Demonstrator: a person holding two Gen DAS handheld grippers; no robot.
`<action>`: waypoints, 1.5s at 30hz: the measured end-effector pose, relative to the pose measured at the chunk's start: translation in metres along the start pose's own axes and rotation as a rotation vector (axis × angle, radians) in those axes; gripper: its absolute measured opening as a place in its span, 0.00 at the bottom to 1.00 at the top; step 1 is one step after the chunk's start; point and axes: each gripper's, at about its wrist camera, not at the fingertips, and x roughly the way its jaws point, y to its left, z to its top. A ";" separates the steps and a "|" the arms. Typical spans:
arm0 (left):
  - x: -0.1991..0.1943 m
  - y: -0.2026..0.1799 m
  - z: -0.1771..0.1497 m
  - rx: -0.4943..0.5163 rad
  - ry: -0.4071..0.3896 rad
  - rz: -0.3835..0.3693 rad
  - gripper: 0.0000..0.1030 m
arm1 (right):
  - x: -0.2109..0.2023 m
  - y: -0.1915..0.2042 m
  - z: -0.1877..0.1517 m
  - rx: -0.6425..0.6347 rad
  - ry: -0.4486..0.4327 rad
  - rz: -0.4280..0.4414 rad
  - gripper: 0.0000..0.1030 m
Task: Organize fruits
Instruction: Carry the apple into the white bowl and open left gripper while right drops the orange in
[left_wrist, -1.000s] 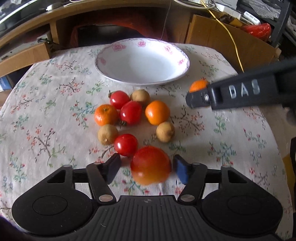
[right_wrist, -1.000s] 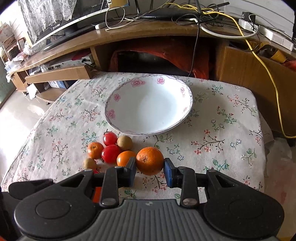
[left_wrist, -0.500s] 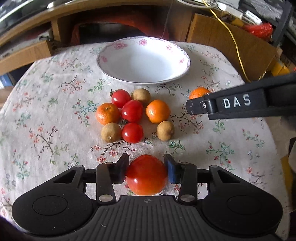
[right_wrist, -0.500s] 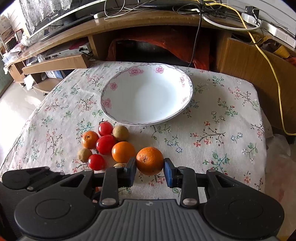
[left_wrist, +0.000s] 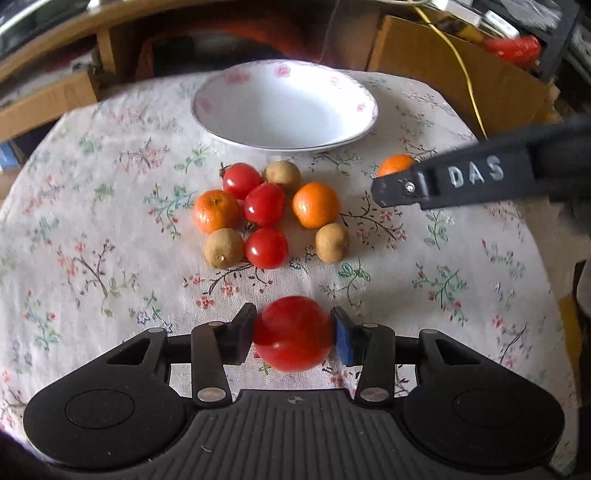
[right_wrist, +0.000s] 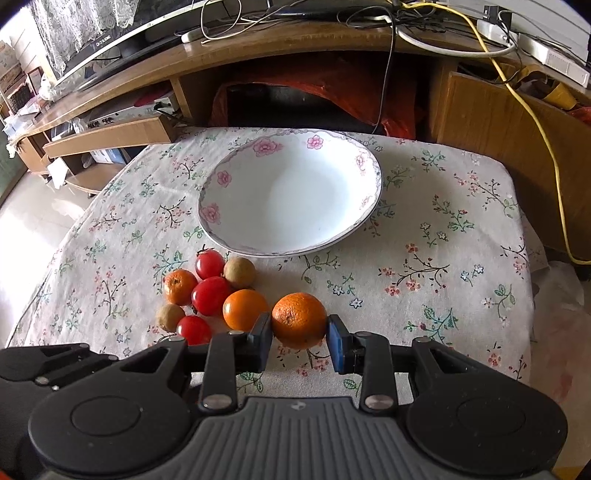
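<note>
Both grippers have fruit in them right now. The left gripper (left_wrist: 293, 334) is closed on a big red tomato (left_wrist: 293, 334), pads pressed to both sides of it, and the tomato is a bit blurry in that view. The right gripper (right_wrist: 299, 338) is clamped around an orange (right_wrist: 299, 320) the same way, the orange sitting snug between the 2 pads. From the left wrist view you can see the right gripper's finger reaching in from the right with that orange (left_wrist: 397, 165) peeking out behind its tip.

Straight ahead of both grippers is the white bowl (right_wrist: 218, 177) with pink flowers on the rim, nothing in it. Between the grippers and the bowl there's a little cluster of fruit on the floral tablecloth (right_wrist: 443, 258): 3 small tomatoes (left_wrist: 264, 204), 2 small oranges (left_wrist: 316, 205) and 3 brownish round fruits (left_wrist: 331, 242), most of them touching each other. In the right wrist view that cluster sits ahead and to the left of the held orange, with 1 small orange (right_wrist: 244, 309) just beside the left pad.

Past the table is a wooden desk (right_wrist: 258, 48) with cables, including a yellow cable (right_wrist: 535, 110).
</note>
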 end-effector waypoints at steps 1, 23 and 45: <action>0.000 -0.002 -0.001 0.008 -0.002 0.007 0.50 | 0.000 0.001 -0.001 -0.004 0.000 0.002 0.32; -0.023 0.023 0.038 -0.124 -0.095 -0.054 0.49 | -0.006 -0.023 0.014 0.162 -0.021 0.141 0.32; 0.034 0.036 0.120 -0.102 -0.140 0.006 0.49 | 0.035 -0.041 0.071 0.156 -0.039 0.067 0.32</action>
